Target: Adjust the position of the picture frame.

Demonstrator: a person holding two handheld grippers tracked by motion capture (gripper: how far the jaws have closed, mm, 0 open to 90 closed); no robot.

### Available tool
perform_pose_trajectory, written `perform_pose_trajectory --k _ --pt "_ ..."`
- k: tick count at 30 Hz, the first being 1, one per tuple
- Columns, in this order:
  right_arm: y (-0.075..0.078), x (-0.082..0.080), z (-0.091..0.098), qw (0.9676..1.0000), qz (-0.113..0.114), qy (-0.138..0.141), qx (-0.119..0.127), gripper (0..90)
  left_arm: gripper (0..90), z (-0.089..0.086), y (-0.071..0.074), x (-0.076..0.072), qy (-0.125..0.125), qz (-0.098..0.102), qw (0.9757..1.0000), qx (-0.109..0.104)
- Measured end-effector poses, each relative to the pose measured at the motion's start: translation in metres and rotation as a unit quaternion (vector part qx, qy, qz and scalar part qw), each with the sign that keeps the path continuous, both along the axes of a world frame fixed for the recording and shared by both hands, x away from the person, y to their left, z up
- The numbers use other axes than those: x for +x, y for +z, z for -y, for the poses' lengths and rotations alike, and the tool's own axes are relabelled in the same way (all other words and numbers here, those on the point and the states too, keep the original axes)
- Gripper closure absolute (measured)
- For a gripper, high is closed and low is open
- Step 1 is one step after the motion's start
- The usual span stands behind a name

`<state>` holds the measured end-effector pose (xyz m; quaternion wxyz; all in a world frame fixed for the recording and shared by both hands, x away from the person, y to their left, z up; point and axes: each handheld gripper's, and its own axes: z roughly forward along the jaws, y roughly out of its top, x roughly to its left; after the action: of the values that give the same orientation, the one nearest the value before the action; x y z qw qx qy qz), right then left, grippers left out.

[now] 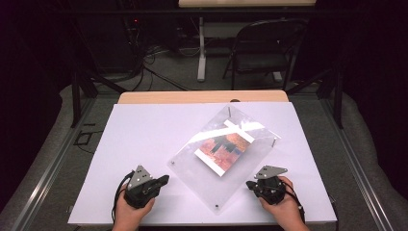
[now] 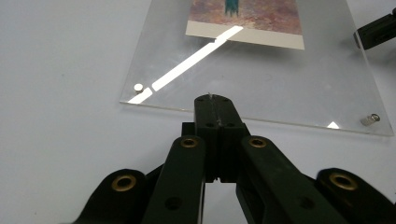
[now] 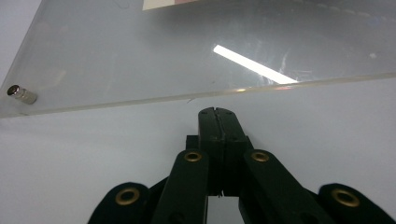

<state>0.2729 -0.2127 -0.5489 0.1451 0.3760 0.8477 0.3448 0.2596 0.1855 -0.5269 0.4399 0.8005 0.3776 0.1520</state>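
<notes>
The clear acrylic photo frame (image 1: 223,159) is flanked by both empty, fully closed claws, left claw (image 1: 163,180) and right claw (image 1: 250,185), its edge just ahead of each.

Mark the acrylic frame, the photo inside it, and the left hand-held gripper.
acrylic frame (image 1: 192,166): high view, bare clear panel left of the print.
photo (image 1: 226,146): high view, middle of the print.
left hand-held gripper (image 2: 212,103): left gripper view, closed jaw tips.
</notes>
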Motion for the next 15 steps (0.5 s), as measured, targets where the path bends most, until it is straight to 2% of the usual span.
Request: perform_pose_trajectory --k 6,15 --pt "0.0 0.003 -0.007 0.9999 -0.005 0.011 0.002 90.0 90.0 0.004 0.0 -0.002 -0.004 0.003 1.0 0.008" --pt "-0.001 0.005 -0.014 0.9995 -0.019 0.023 -0.01 90.0 90.0 0.005 0.0 -0.003 -0.007 -0.003 1.0 0.006"
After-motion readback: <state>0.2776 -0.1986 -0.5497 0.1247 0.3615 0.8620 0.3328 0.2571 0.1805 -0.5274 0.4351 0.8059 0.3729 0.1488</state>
